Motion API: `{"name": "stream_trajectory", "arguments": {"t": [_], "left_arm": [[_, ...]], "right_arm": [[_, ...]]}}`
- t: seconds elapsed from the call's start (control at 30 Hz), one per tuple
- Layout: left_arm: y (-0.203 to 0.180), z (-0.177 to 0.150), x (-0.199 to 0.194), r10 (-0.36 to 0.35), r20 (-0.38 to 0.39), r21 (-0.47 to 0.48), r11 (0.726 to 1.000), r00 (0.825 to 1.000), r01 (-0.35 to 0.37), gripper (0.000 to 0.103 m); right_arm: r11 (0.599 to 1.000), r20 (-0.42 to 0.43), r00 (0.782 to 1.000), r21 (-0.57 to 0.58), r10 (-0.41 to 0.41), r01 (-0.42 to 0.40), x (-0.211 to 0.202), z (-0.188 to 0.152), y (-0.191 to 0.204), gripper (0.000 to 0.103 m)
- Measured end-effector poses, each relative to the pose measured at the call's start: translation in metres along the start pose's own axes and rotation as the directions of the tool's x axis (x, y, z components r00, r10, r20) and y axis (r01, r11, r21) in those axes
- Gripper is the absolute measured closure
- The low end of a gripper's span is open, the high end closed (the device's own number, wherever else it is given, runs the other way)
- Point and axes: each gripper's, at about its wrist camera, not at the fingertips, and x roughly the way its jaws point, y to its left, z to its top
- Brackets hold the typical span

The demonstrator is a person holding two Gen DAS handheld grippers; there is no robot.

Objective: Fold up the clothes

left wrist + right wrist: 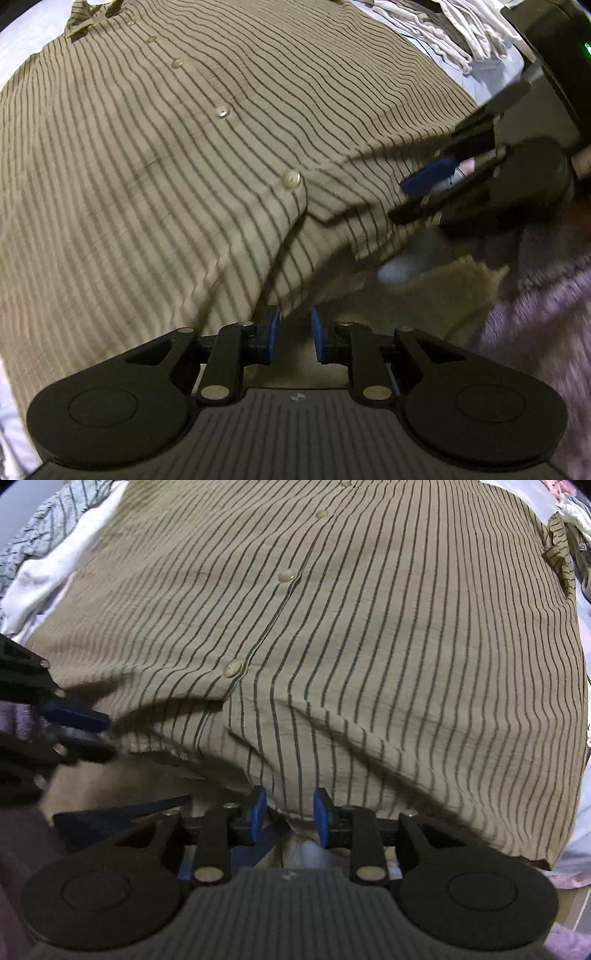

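Observation:
A tan button-up shirt with thin dark stripes (184,166) lies spread out, button side up, collar at the far end. My left gripper (295,332) stands open at the shirt's near hem; the hem's edge runs past its left pad and nothing is pinched. In the right wrist view the same shirt (369,646) fills the frame. My right gripper (290,814) is open with a fold of hem loose between its blue pads. Each gripper shows in the other's view: the right gripper (413,197) at the right hem, the left gripper (99,734) at the left hem.
A stack of white and grey clothes (454,33) sits beyond the shirt at the far right, by a dark box with a green light (554,55). Purple fuzzy fabric (535,314) lies near right. A blue-grey patterned garment (44,528) and white cloth (48,576) lie beside the shirt.

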Motion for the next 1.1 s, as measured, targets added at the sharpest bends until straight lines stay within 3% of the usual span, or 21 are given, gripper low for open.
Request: {"name": "stream_trajectory", "arguments": {"t": [0.17, 0.27, 0.3, 0.33, 0.4, 0.53, 0.63, 0.7, 0.8, 0.87, 0.93, 0.97, 1.0, 1.1], "left_arm": [[0.001, 0.008, 0.023, 0.027, 0.029, -0.022, 0.999, 0.999, -0.027, 0.085], [0.001, 0.01, 0.032, 0.029, 0.035, -0.028, 0.999, 0.999, -0.028, 0.085], [0.002, 0.01, 0.033, 0.029, 0.037, -0.031, 0.999, 0.999, -0.028, 0.088], [0.003, 0.01, 0.033, 0.033, 0.038, -0.033, 0.999, 0.999, -0.032, 0.097], [0.005, 0.007, 0.031, 0.038, 0.04, -0.038, 0.999, 0.998, -0.037, 0.103], [0.009, -0.001, 0.023, -0.044, 0.026, -0.056, 0.997, 0.999, 0.045, 0.103], [0.003, -0.006, 0.013, -0.139, 0.033, -0.028, 0.99, 0.99, 0.14, 0.103], [0.0, -0.007, 0.011, -0.161, 0.039, -0.014, 0.987, 0.986, 0.162, 0.103], [-0.002, -0.009, 0.011, -0.05, 0.063, 0.01, 0.999, 0.997, 0.049, 0.103], [0.001, -0.011, 0.012, -0.025, 0.071, -0.007, 1.0, 0.997, 0.026, 0.096], [0.003, -0.011, 0.014, -0.006, 0.078, -0.022, 1.0, 0.997, 0.007, 0.076], [0.003, -0.009, 0.016, -0.004, 0.08, -0.028, 1.0, 0.997, 0.006, 0.074], [0.002, -0.007, 0.019, -0.001, 0.082, -0.033, 0.999, 0.997, 0.004, 0.072], [0.001, -0.002, 0.026, 0.011, 0.081, -0.047, 0.999, 0.997, -0.007, 0.07]], "right_arm": [[1.0, 0.009, 1.0, -0.002, -0.028, 0.028, 0.015, 0.005, 0.006, 0.073], [0.999, 0.011, 0.999, 0.002, -0.048, 0.048, 0.022, 0.008, 0.005, 0.093], [0.999, 0.01, 0.999, 0.007, -0.046, 0.046, 0.022, 0.008, 0.004, 0.1], [0.999, 0.006, 0.999, 0.018, -0.031, 0.031, 0.02, 0.007, 0.002, 0.101], [1.0, -0.002, 1.0, 0.029, -0.009, 0.009, 0.014, 0.003, -0.001, 0.102], [0.996, -0.035, 0.997, 0.052, 0.074, -0.072, 0.004, -0.007, -0.007, 0.102], [0.996, -0.065, 0.995, 0.038, 0.08, -0.077, 0.002, -0.014, -0.005, 0.103], [0.996, -0.086, 0.993, 0.038, 0.086, -0.083, 0.006, -0.015, -0.005, 0.103], [0.997, -0.097, 0.993, 0.039, 0.069, -0.065, 0.008, -0.016, -0.005, 0.099], [0.997, -0.093, 0.994, 0.056, 0.058, -0.053, 0.006, -0.016, -0.007, 0.096], [0.996, -0.088, 0.994, 0.067, 0.064, -0.058, 0.005, -0.016, -0.008, 0.09], [0.996, -0.082, 0.994, 0.068, 0.066, -0.061, 0.004, -0.016, -0.008, 0.078], [0.996, -0.073, 0.995, 0.069, 0.07, -0.065, 0.003, -0.016, -0.007, 0.074], [0.994, -0.053, 0.995, 0.07, 0.087, -0.083, 0.0, -0.016, -0.007, 0.074]]}}
